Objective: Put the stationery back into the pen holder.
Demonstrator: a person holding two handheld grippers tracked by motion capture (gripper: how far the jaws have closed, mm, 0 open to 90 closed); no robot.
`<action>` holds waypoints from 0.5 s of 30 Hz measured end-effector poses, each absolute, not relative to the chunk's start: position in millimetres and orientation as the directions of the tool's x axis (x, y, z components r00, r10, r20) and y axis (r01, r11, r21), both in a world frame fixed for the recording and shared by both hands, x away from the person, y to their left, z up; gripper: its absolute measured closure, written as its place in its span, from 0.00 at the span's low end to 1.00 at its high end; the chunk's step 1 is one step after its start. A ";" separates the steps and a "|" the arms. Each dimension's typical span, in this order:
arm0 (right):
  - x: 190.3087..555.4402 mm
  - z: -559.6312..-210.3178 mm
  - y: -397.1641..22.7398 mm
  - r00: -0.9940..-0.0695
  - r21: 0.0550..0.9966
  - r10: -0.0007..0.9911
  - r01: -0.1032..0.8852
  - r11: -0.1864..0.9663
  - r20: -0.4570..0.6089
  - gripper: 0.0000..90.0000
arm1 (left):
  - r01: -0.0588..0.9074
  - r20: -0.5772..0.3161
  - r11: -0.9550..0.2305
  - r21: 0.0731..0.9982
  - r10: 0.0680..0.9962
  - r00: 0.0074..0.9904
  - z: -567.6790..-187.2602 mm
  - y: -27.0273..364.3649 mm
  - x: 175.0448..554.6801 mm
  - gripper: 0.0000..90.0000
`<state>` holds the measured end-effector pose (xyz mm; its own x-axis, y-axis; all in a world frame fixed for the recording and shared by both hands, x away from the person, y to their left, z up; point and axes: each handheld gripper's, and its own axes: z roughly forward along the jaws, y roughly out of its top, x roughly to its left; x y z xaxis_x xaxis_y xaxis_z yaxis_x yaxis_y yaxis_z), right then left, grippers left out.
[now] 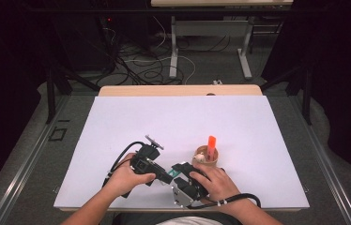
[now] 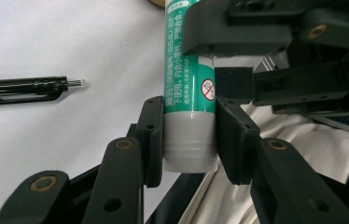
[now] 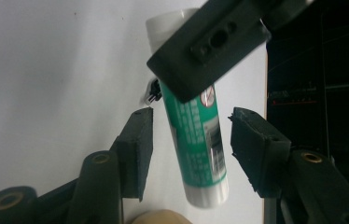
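A glue stick (image 2: 189, 70) with a green label and a pale cap is held just above the white table sheet (image 1: 173, 122) near its front edge. My left gripper (image 2: 189, 123) is shut on the pale end of the stick. My right gripper (image 3: 191, 133) straddles the other end of the glue stick (image 3: 196, 144), and a narrow gap shows between each pad and the tube. In the high view the two grippers meet tip to tip, left gripper (image 1: 160, 174) and right gripper (image 1: 177, 172), with the green glue stick (image 1: 166, 176) between them.
A tan cup (image 1: 206, 158) holding an orange marker (image 1: 211, 142) stands just beyond my right hand. A black pen (image 2: 23, 88) lies on the sheet beside the left gripper. The person's white clothing (image 2: 312, 149) shows past the table's front edge.
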<state>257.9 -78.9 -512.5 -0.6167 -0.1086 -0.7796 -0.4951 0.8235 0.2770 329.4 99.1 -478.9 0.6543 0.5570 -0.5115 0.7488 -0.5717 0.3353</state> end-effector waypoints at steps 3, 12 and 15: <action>258.3 -513.3 -75.8 -0.606 0.254 -0.129 -0.505 0.825 -0.785 0.58 | 0.749 -0.518 -0.572 0.335 0.552 0.654 -478.1 98.0 328.7 0.73; 259.9 -516.3 -72.8 -0.558 0.179 -0.190 -0.540 0.823 -0.807 0.65 | 0.748 -0.527 -0.573 0.334 0.545 0.652 -477.5 96.4 328.1 0.73; 260.1 -517.3 -71.7 -0.520 0.151 -0.214 -0.572 0.806 -0.827 0.66 | 0.749 -0.528 -0.572 0.333 0.545 0.651 -477.5 96.4 328.1 0.73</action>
